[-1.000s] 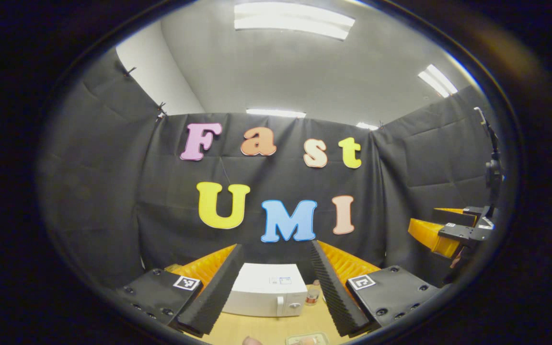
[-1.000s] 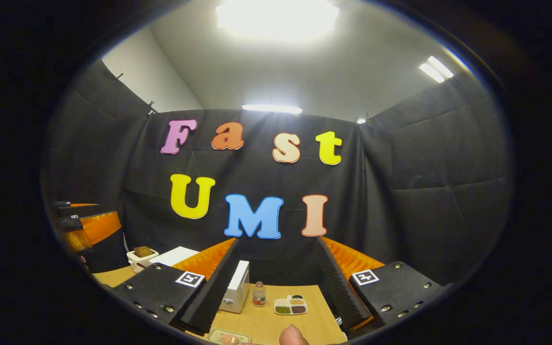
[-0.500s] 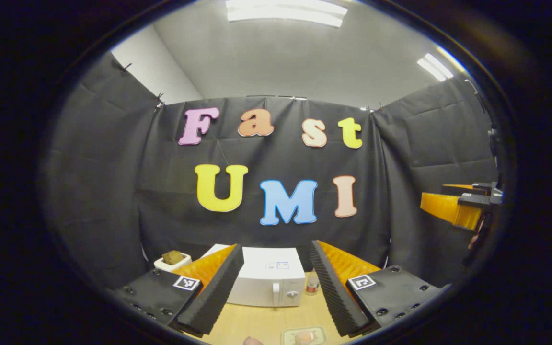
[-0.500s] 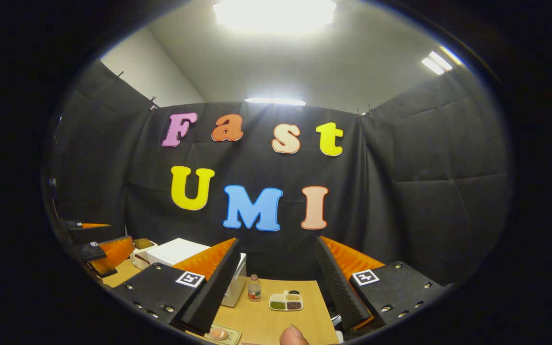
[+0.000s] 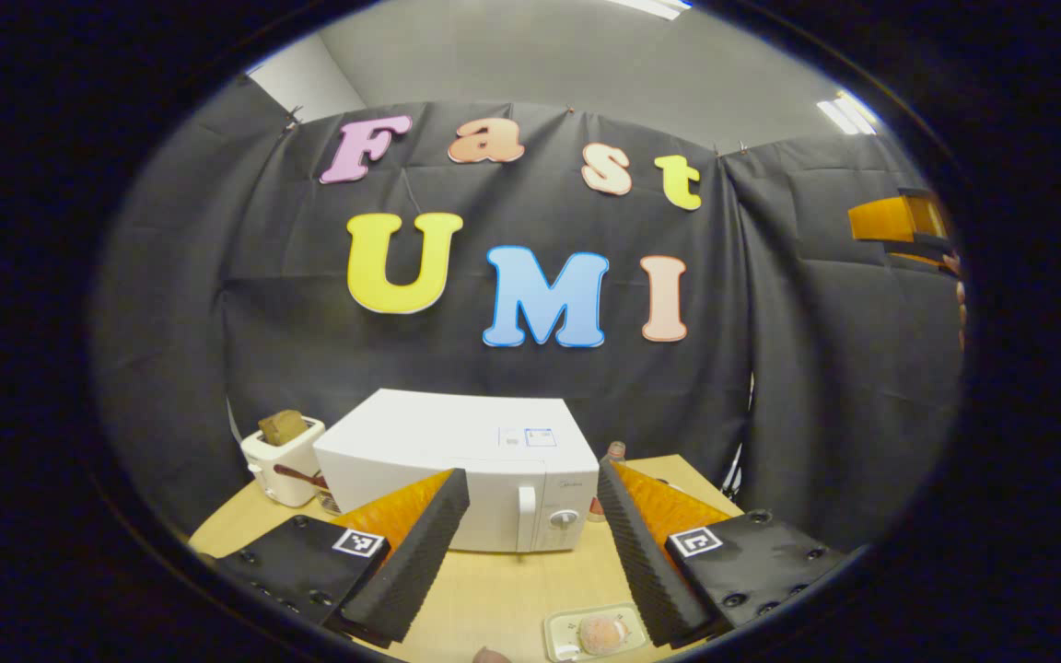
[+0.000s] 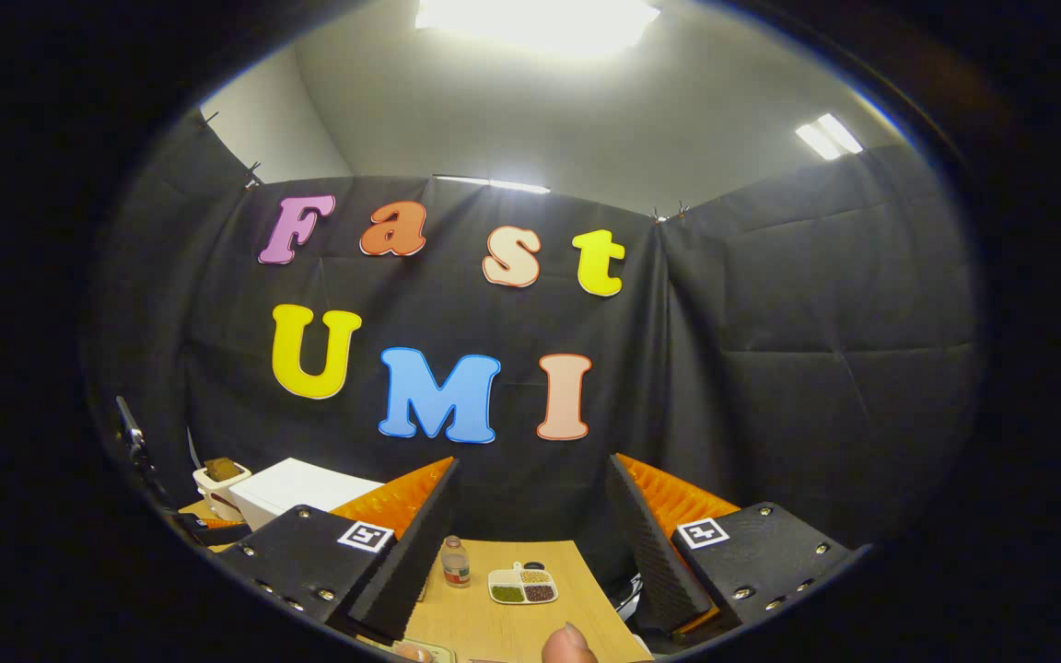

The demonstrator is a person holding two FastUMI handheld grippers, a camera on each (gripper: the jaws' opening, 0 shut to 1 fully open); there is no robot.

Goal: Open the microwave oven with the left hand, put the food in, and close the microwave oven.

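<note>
**A:** What does the left gripper view present?

**B:** The left gripper (image 5: 530, 543), its two fingers spread wide apart with nothing between them, faces a white microwave oven (image 5: 457, 465) that stands on a wooden table (image 5: 503, 589). The oven door is closed; its vertical handle (image 5: 523, 520) and a round knob (image 5: 564, 519) lie on the right part of the front.

**A:** Where is the food?

**B:** On a small pale tray (image 5: 593, 635) near the table's front edge, in front of the oven and apart from it: a round, pinkish piece of food (image 5: 602, 632). Neither gripper touches it.

**A:** What else stands nearby?

**B:** A white toaster (image 5: 280, 453) with a brown slice in its slot, just left of the oven, and a small bottle (image 5: 613, 453) behind the oven's right corner. The other gripper (image 5: 899, 221) appears high at the right edge.

**A:** And the right gripper view?

**B:** The right gripper (image 6: 530, 543) is likewise spread, holding nothing. Beyond it lie a bottle (image 6: 455, 562) and a divided dish (image 6: 522, 586) of seeds or grains. A fingertip (image 6: 569, 645) shows at the bottom edge.
</note>
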